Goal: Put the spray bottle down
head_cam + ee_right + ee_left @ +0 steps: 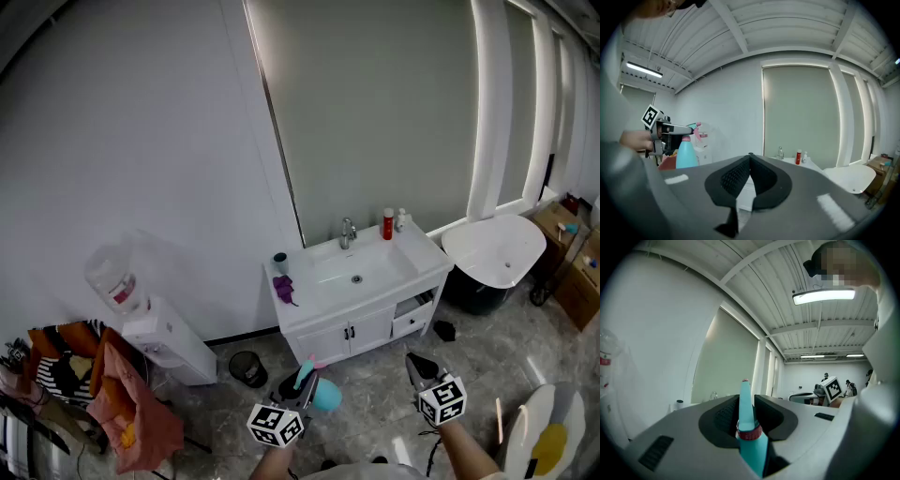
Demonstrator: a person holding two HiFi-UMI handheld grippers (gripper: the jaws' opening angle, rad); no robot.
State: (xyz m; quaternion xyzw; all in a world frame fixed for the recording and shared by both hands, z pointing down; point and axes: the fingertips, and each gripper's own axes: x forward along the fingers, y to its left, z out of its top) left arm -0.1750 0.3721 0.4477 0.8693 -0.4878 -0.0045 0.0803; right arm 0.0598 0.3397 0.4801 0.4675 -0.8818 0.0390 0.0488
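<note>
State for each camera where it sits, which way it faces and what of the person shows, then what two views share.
Head view: on the head, facing steeply down at the sink; shows the left gripper holding the bottle and the right gripper.
Left gripper view: on the left gripper, facing level toward the wall; its jaws clamp the bottle.
Right gripper view: on the right gripper, facing the sink; its jaws are shut, empty.
Shared: every view shows the sink.

1. A bathroom mock-up: a white vanity cabinet (pixel 361 326) with a sink basin (pixel 375 267) and a chrome faucet (pixel 348 232) stands against a plain wall (pixel 141 141).
2. A white bathtub (pixel 520 246) stands just beside it.
3. Overhead, a ribbed metal ceiling (pixel 754 291) with a strip light (pixel 823 296) shows a large hall.
4. Cardboard boxes (pixel 561 223) sit near the bathtub.
</note>
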